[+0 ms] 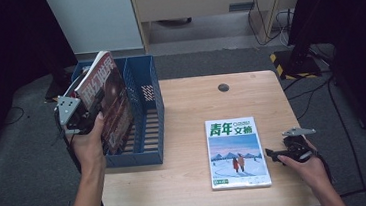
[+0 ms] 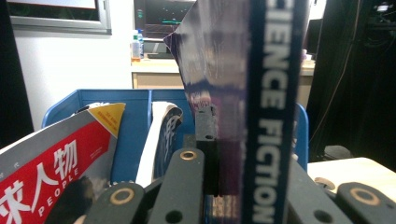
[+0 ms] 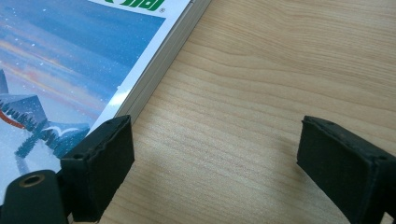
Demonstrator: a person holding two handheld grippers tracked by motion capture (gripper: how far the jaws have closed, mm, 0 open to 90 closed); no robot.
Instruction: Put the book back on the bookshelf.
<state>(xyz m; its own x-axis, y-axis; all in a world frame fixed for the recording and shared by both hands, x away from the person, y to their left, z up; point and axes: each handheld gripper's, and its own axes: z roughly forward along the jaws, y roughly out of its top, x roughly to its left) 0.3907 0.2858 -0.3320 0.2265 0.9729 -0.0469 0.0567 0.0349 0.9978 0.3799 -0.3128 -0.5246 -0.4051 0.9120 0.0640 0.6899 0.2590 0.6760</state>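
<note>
Your left claw (image 1: 88,122): clamped on upright science-fiction magazine (image 1: 106,97) over blue file rack (image 1: 147,116) | your right claw (image 3: 212,163): wide open, nothing held, beside snow-cover magazine (image 1: 236,153) on table (image 1: 191,102).

Red-brown science fiction magazine (image 1: 106,97) upright, tilted, over the blue rack (image 1: 148,153).

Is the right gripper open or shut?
Open: the right gripper has its jaws wide apart over bare table, beside the magazine.

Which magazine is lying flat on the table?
The snow-scene magazine beside the right gripper; the red one is held upright over the blue rack by the left gripper.
</note>
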